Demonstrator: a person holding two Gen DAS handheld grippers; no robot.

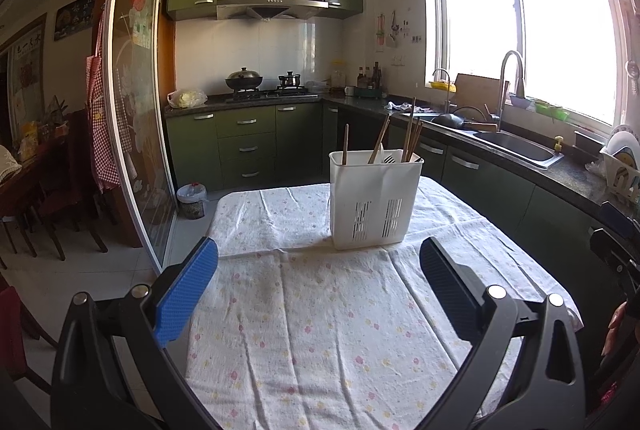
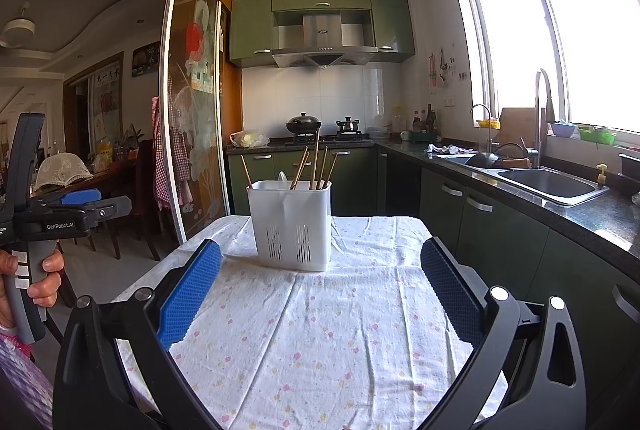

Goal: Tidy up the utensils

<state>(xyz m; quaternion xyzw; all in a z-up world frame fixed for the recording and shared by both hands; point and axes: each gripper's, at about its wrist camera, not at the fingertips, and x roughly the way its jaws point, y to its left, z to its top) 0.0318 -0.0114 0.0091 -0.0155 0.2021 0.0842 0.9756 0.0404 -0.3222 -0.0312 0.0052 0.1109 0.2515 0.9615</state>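
- Covering the worktop [image 1: 304, 330], a flowered cloth carries one white caddy [image 1: 374, 198] at 12 o'clock from both cameras, well apart from either tool.
- Left hand-held gripper [image 1: 320, 290] and right hand-held gripper [image 2: 320, 294]: two, jaws apart, holding nothing.
- Utensils look already sorted; I judge the task nearly finished, next needing only a check.
- Chopsticks [image 2: 316, 162]: about six; one fork [image 1: 389, 160].
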